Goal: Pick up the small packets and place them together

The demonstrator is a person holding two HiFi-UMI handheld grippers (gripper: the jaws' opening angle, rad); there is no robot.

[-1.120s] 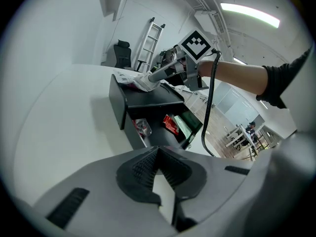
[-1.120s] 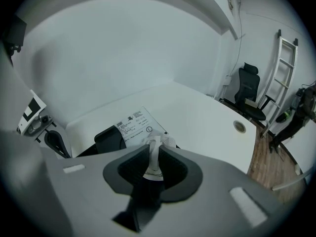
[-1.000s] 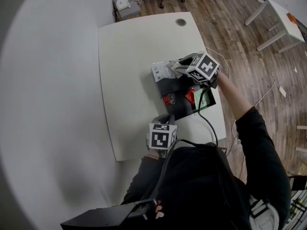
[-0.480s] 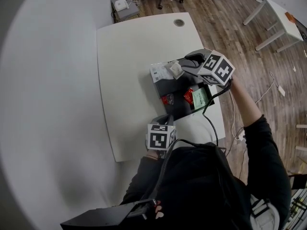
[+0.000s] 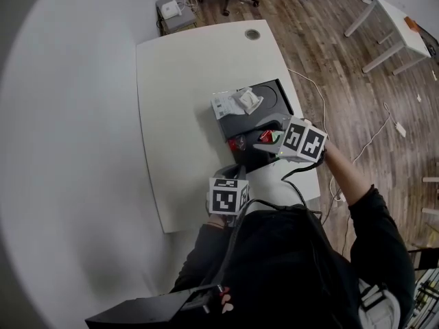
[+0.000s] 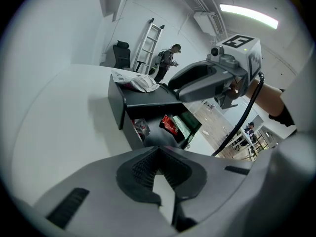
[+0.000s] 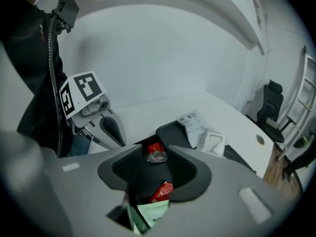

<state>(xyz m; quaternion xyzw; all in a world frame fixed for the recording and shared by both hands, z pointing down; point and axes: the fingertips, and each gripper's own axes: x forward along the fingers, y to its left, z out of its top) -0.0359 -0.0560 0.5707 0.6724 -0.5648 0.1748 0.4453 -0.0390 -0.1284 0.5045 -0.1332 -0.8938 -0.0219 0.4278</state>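
A black box [image 5: 273, 96] sits on the white table [image 5: 185, 81]. Two white packets [image 5: 236, 103] lie together on its flat top. In its open compartment are a clear-and-red packet [image 7: 156, 152], a red packet [image 7: 163, 190] and a green packet [image 7: 150, 214]. My right gripper [image 5: 266, 140] hovers over that compartment. It is open, its jaws have just been opening, and nothing is between them [image 7: 155, 168]. My left gripper [image 5: 234, 171] rests near the table's front edge, shut and empty [image 6: 157, 154].
A cable [image 5: 312, 94] runs off the table's right edge onto the wooden floor. A round grommet hole [image 5: 252, 34] marks the table's far end. A white side table [image 5: 394, 26] stands at the far right.
My right gripper let go of a white packet on the box's top, then drew back toward me and now hangs over the red and green packets. The left gripper stayed still.
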